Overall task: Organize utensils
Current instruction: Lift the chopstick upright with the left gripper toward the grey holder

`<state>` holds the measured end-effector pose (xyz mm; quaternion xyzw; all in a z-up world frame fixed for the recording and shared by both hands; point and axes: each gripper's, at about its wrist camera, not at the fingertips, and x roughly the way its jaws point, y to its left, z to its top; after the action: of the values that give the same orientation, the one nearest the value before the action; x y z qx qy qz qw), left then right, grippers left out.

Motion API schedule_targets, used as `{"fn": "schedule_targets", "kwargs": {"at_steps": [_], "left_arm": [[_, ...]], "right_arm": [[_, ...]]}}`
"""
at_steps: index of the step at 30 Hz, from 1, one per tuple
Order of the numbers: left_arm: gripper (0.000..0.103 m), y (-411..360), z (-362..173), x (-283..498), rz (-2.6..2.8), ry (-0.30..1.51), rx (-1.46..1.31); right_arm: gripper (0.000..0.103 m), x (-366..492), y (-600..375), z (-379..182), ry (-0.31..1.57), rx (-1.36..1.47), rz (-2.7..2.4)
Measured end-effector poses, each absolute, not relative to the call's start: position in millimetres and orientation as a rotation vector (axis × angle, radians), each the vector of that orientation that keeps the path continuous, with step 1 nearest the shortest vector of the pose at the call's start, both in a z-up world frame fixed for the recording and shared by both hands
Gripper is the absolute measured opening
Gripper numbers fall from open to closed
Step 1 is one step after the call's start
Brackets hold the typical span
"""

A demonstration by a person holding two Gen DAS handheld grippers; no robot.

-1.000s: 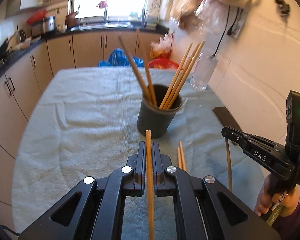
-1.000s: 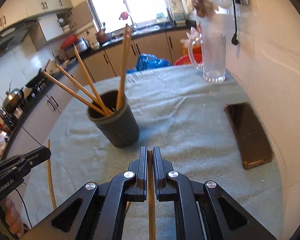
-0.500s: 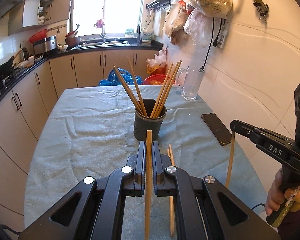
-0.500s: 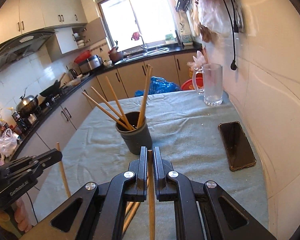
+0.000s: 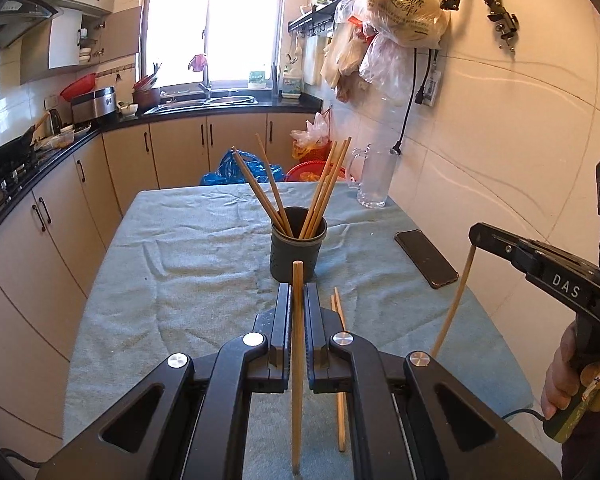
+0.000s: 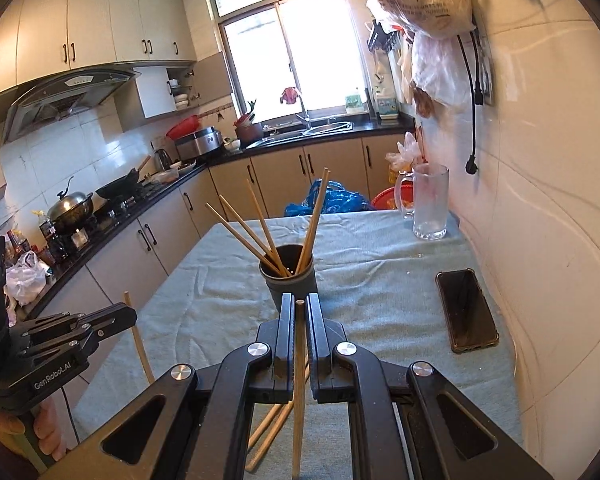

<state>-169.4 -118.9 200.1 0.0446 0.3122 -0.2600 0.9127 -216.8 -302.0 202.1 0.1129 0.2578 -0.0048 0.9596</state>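
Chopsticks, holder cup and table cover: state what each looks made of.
Chopsticks: likely bamboo or wood, tan and matte.
Holder cup: dark grey, dull; probably plastic, though metal cannot be ruled out; small holes dot its wall.
Table cover: pale blue-green cloth, towel-like, wrinkled with a nubby surface.

"DAS" stands in white on the right gripper [image 5: 478, 236]. "GenRobot.AI" stands in white on the left gripper [image 6: 130, 314]. The hanging plastic bag [image 5: 406, 6] carries red Chinese print, too small to read.

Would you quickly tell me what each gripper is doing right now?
Left gripper: shut on a chopstick.
Right gripper: shut on another chopstick.
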Motion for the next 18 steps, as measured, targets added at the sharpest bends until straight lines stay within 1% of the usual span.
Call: {"fn": "schedule_targets", "kwargs": {"at_steps": [18], "left_arm": [[0.005,-118,223,-173,-0.549,0.6,0.101]], "right_arm": [[0.006,-215,-301,221,0.491,0.195,-0.014]]}}
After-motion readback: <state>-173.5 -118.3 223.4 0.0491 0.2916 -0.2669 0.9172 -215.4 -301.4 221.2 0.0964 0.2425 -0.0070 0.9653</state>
